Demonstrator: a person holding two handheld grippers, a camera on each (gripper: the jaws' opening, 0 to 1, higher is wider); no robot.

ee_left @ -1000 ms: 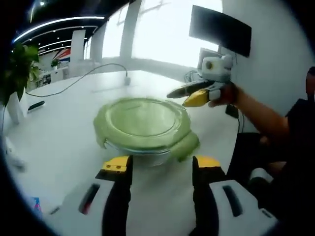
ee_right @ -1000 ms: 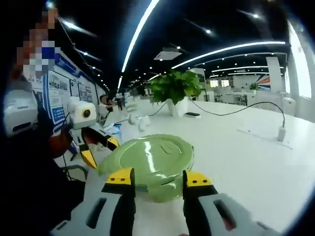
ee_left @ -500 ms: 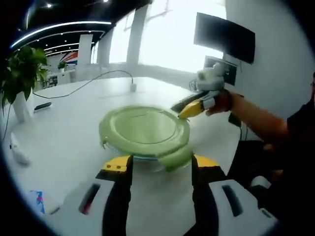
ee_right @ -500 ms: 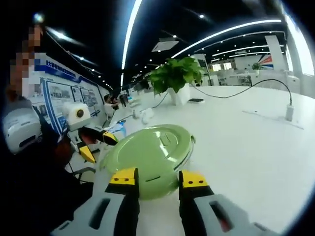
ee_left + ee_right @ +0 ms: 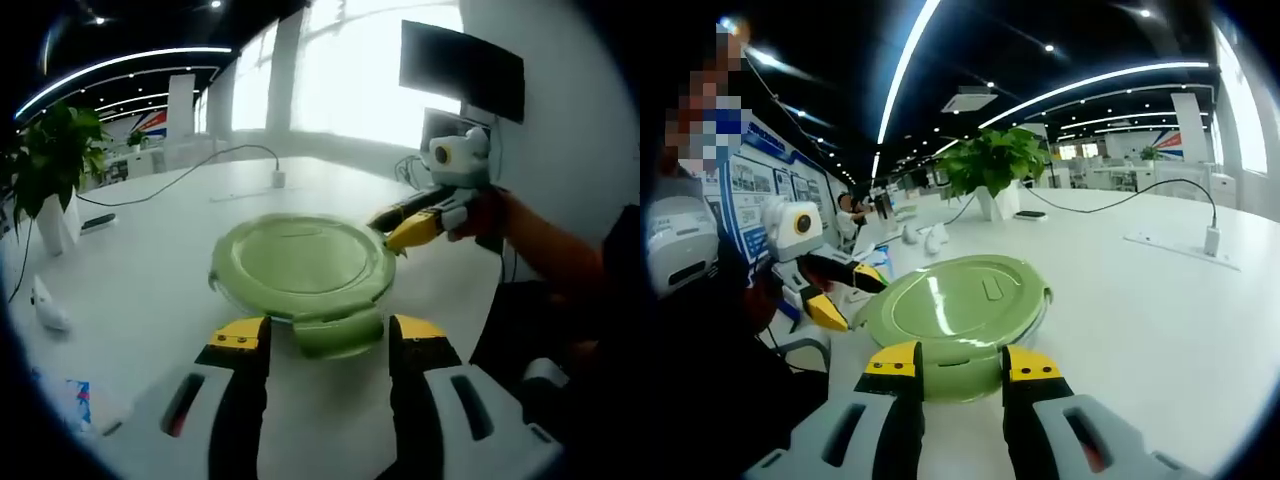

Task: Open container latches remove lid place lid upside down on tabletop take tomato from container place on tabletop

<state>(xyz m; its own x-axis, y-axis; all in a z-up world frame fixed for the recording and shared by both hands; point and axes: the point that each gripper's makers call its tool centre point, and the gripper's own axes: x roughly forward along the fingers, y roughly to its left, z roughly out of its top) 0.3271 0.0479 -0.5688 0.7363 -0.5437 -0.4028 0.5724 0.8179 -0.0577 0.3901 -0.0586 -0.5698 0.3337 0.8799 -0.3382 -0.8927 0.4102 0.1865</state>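
Left gripper (image 5: 325, 338) low over the table (image 5: 150, 260), jaws spread either side of a green latch (image 5: 337, 333) hanging off the near rim of the lid (image 5: 300, 265); not pinching it. Right gripper (image 5: 958, 365) likewise spread, straddling the opposite latch (image 5: 958, 378), yellow tips just beside it. Lid seated on the container (image 5: 1035, 322), mid-table. Open white tabletop beyond, a cable (image 5: 1130, 215) and plant (image 5: 995, 165) well apart at the far side.
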